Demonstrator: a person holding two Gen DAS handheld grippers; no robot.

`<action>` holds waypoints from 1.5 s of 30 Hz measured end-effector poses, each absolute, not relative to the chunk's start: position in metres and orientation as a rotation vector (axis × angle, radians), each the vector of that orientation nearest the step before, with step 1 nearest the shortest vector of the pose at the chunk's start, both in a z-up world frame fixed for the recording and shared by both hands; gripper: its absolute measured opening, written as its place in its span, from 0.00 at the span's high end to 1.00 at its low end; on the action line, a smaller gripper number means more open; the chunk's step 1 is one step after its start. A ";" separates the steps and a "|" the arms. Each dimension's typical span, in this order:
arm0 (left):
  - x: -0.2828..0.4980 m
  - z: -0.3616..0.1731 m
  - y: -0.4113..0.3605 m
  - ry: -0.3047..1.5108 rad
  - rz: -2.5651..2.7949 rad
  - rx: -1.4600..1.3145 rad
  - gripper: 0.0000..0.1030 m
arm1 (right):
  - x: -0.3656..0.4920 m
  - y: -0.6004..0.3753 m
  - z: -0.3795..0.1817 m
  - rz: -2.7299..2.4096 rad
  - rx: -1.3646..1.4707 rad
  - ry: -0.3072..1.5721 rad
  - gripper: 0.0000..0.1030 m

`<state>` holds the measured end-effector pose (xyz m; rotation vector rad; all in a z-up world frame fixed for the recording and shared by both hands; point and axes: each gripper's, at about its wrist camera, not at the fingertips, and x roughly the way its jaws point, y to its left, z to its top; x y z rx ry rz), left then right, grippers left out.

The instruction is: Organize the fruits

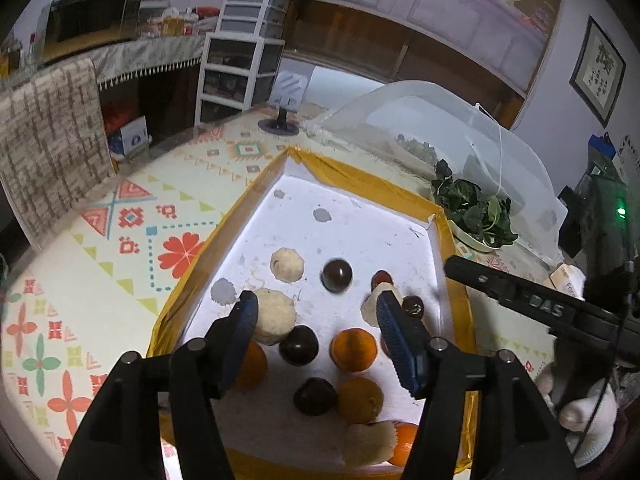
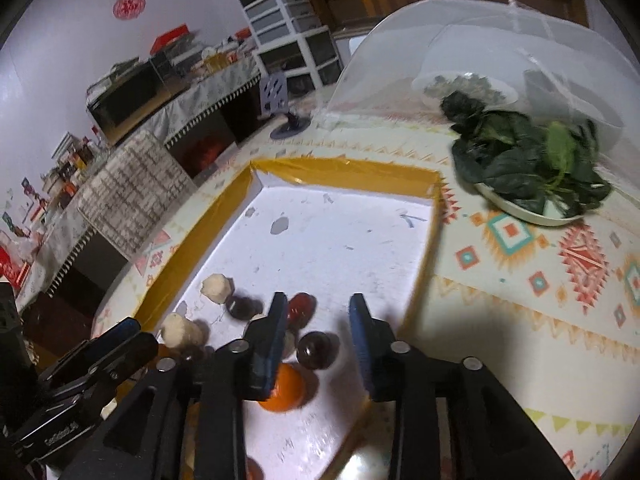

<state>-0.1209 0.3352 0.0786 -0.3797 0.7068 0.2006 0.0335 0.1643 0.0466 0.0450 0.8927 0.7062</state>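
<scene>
1. A patterned tablecloth (image 1: 132, 240) covers the table; a yellow-rimmed white tray (image 1: 360, 184) sits on it, a plate of greens (image 2: 532, 168) just beyond the tray's far right corner.
2. The fruits, including an orange (image 1: 354, 350), a dark plum (image 1: 337, 276) and pale balls, cluster at the tray's near end, apparently being grouped by kind.
3. The left gripper (image 1: 316, 312) stands released above the tray, empty.
4. The right gripper (image 2: 318, 312) hangs unclenched over the tray's near right side, holding nothing.
</scene>
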 end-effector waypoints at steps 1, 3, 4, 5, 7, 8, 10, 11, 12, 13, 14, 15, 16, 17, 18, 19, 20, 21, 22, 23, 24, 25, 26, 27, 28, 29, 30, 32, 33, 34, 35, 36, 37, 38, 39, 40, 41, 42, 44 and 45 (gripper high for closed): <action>-0.122 0.082 0.330 0.699 0.206 -0.363 0.36 | 0.029 0.157 0.049 0.700 0.052 0.879 0.56; -0.124 0.090 0.316 0.683 0.220 -0.315 0.31 | 0.022 0.145 0.052 0.687 0.066 0.860 0.53; -0.125 0.093 0.309 0.676 0.222 -0.295 0.28 | 0.018 0.137 0.053 0.681 0.077 0.854 0.52; -0.126 0.096 0.301 0.670 0.224 -0.275 0.27 | 0.015 0.130 0.054 0.676 0.087 0.850 0.52; -0.127 0.100 0.290 0.665 0.236 -0.240 0.21 | 0.009 0.115 0.054 0.655 0.107 0.846 0.50; -0.128 0.102 0.280 0.658 0.241 -0.213 0.21 | 0.007 0.109 0.054 0.646 0.114 0.846 0.49; -0.131 0.105 0.267 0.648 0.251 -0.177 0.19 | 0.001 0.092 0.053 0.615 0.126 0.843 0.48; -0.132 0.107 0.260 0.643 0.266 -0.153 0.18 | -0.002 0.085 0.052 0.601 0.130 0.840 0.47; -0.133 0.108 0.255 0.641 0.275 -0.141 0.15 | -0.006 0.076 0.051 0.583 0.136 0.838 0.45; -0.135 0.109 0.248 0.633 0.288 -0.123 0.12 | -0.010 0.068 0.050 0.572 0.144 0.836 0.44; -0.136 0.110 0.244 0.629 0.293 -0.117 0.11 | -0.012 0.063 0.049 0.567 0.149 0.835 0.43; -0.137 0.111 0.241 0.627 0.296 -0.115 0.10 | -0.016 0.056 0.047 0.556 0.153 0.835 0.43; -0.138 0.112 0.236 0.626 0.298 -0.115 0.10 | -0.020 0.051 0.045 0.548 0.150 0.835 0.42; -0.138 0.112 0.233 0.628 0.299 -0.115 0.09 | -0.023 0.048 0.044 0.542 0.147 0.834 0.42; -0.138 0.112 0.230 0.632 0.299 -0.114 0.09 | -0.027 0.043 0.042 0.534 0.141 0.833 0.42; -0.138 0.111 0.225 0.636 0.295 -0.111 0.09 | -0.031 0.039 0.041 0.528 0.135 0.829 0.42; -0.139 0.112 0.222 0.638 0.291 -0.108 0.09 | -0.034 0.036 0.040 0.524 0.131 0.826 0.42; -0.139 0.111 0.218 0.640 0.289 -0.105 0.09 | -0.036 0.032 0.039 0.521 0.127 0.824 0.42; -0.140 0.111 0.213 0.642 0.287 -0.103 0.09 | -0.040 0.028 0.039 0.517 0.123 0.818 0.42; -0.140 0.111 0.209 0.643 0.283 -0.099 0.09 | -0.042 0.026 0.038 0.515 0.121 0.815 0.42; -0.141 0.112 0.205 0.644 0.280 -0.097 0.09 | -0.045 0.022 0.038 0.512 0.119 0.808 0.41; -0.141 0.112 0.200 0.643 0.275 -0.093 0.09 | -0.047 0.020 0.038 0.511 0.119 0.805 0.41; -0.142 0.113 0.195 0.642 0.270 -0.088 0.09 | -0.049 0.017 0.038 0.511 0.118 0.799 0.41; -0.142 0.114 0.192 0.642 0.266 -0.083 0.09 | -0.052 0.014 0.039 0.510 0.117 0.793 0.39; -0.142 0.114 0.188 0.641 0.261 -0.077 0.09 | -0.054 0.012 0.039 0.508 0.118 0.788 0.37; -0.143 0.115 0.183 0.639 0.258 -0.072 0.09 | -0.056 0.010 0.040 0.506 0.117 0.784 0.37; -0.144 0.117 0.179 0.637 0.256 -0.068 0.09 | -0.058 0.007 0.040 0.504 0.116 0.778 0.36; -0.145 0.118 0.174 0.633 0.252 -0.063 0.09 | -0.061 0.002 0.041 0.501 0.116 0.771 0.36; -0.145 0.118 0.172 0.633 0.251 -0.062 0.09 | -0.062 0.001 0.042 0.501 0.117 0.769 0.35; -0.146 0.119 0.170 0.632 0.250 -0.063 0.09 | -0.064 -0.002 0.041 0.500 0.120 0.767 0.35; -0.146 0.119 0.167 0.632 0.248 -0.064 0.09 | -0.065 -0.004 0.041 0.499 0.121 0.766 0.35; -0.146 0.119 0.167 0.632 0.248 -0.064 0.09 | -0.066 -0.005 0.041 0.498 0.122 0.766 0.35; -0.147 0.120 0.165 0.633 0.247 -0.064 0.09 | -0.067 -0.006 0.041 0.498 0.123 0.766 0.35; -0.147 0.120 0.163 0.634 0.245 -0.064 0.09 | -0.067 -0.008 0.040 0.497 0.124 0.766 0.35; -0.148 0.121 0.162 0.633 0.244 -0.063 0.09 | -0.068 -0.010 0.040 0.497 0.128 0.767 0.35; -0.148 0.121 0.161 0.630 0.243 -0.061 0.09 | -0.068 -0.011 0.040 0.496 0.130 0.767 0.35; -0.149 0.121 0.160 0.629 0.242 -0.059 0.09 | -0.067 -0.012 0.039 0.496 0.132 0.768 0.34; -0.149 0.122 0.158 0.627 0.242 -0.057 0.09 | -0.068 -0.013 0.039 0.496 0.133 0.767 0.34; -0.149 0.122 0.156 0.624 0.240 -0.055 0.09 | -0.068 -0.014 0.040 0.495 0.132 0.767 0.34; -0.150 0.122 0.155 0.623 0.239 -0.054 0.09 | -0.069 -0.014 0.039 0.496 0.133 0.767 0.34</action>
